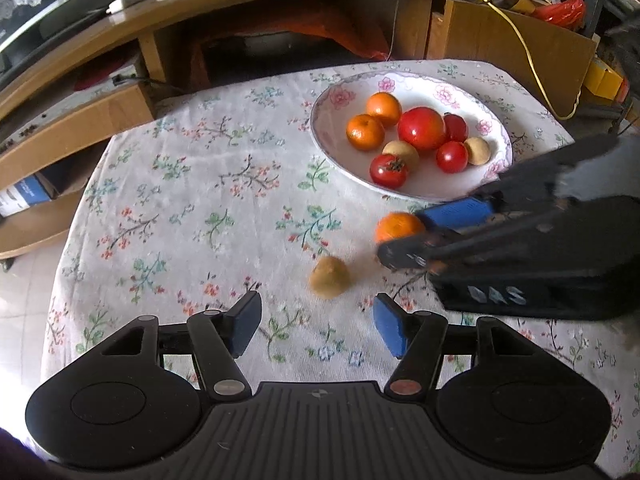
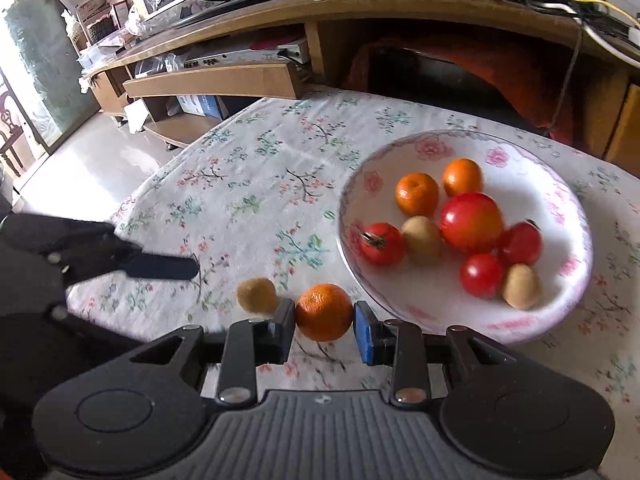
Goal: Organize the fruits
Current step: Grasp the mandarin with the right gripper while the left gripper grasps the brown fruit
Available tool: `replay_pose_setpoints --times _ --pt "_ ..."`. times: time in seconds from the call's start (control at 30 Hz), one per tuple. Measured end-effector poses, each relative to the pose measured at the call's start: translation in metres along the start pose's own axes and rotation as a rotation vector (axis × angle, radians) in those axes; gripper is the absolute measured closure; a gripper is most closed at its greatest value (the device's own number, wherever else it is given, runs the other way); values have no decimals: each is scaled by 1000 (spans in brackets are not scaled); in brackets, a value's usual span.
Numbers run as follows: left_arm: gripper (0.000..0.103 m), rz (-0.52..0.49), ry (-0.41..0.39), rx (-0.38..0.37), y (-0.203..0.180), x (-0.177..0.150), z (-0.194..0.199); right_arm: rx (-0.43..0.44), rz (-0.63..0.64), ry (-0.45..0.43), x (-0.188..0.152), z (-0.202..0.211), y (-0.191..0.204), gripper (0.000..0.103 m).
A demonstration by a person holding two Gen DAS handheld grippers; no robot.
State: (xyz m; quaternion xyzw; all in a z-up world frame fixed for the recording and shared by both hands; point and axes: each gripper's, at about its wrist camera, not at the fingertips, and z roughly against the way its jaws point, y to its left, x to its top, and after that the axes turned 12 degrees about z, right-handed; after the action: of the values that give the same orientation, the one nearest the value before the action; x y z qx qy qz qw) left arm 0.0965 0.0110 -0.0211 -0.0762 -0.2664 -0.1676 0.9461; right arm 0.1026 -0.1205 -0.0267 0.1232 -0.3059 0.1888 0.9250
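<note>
Holding oranges, tomatoes and brown fruits, the bowl [image 2: 560, 312] sits on the tablecloth [image 2: 248, 184].

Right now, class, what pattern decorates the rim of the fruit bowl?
Pink flowers on white along the bowl's rim, clearest in the right wrist view.

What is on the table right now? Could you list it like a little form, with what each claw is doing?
surface: table with floral cloth
bowl: holds two oranges, four red fruits, two small tan fruits
loose orange: on the cloth, between the right gripper fingers, bowl just beyond
loose tan fruit: on the cloth, ahead of the left gripper
left gripper: open, empty
right gripper: closing around the orange; contact unclear
</note>
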Motion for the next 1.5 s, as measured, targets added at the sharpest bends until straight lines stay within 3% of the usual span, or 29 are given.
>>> replay_pose_setpoints --times 0.27,0.47,0.97,1.17,1.27,1.33,1.4,1.5 --pt "45 11 34 -10 -6 7 -22 -15 -81 22 -27 31 -22 70" --pt "53 22 36 -9 -11 11 -29 -35 -107 49 -37 32 -31 70" --pt "75 40 56 -24 -11 -4 -17 -50 -128 62 -55 39 -20 70" --pt "74 27 52 -19 -18 -18 -7 -79 -101 66 -62 46 -9 70" --pt "67 62 31 -14 -14 -14 -4 -83 -104 62 -60 46 -7 70" --pt "55 76 17 0 -12 -9 -4 -83 -108 62 -59 45 -8 70" --pt "49 98 -1 9 -10 -3 -8 -80 -119 66 -58 42 -11 70" --pt "47 116 9 15 -10 4 -20 -74 -125 65 -54 39 -14 70"
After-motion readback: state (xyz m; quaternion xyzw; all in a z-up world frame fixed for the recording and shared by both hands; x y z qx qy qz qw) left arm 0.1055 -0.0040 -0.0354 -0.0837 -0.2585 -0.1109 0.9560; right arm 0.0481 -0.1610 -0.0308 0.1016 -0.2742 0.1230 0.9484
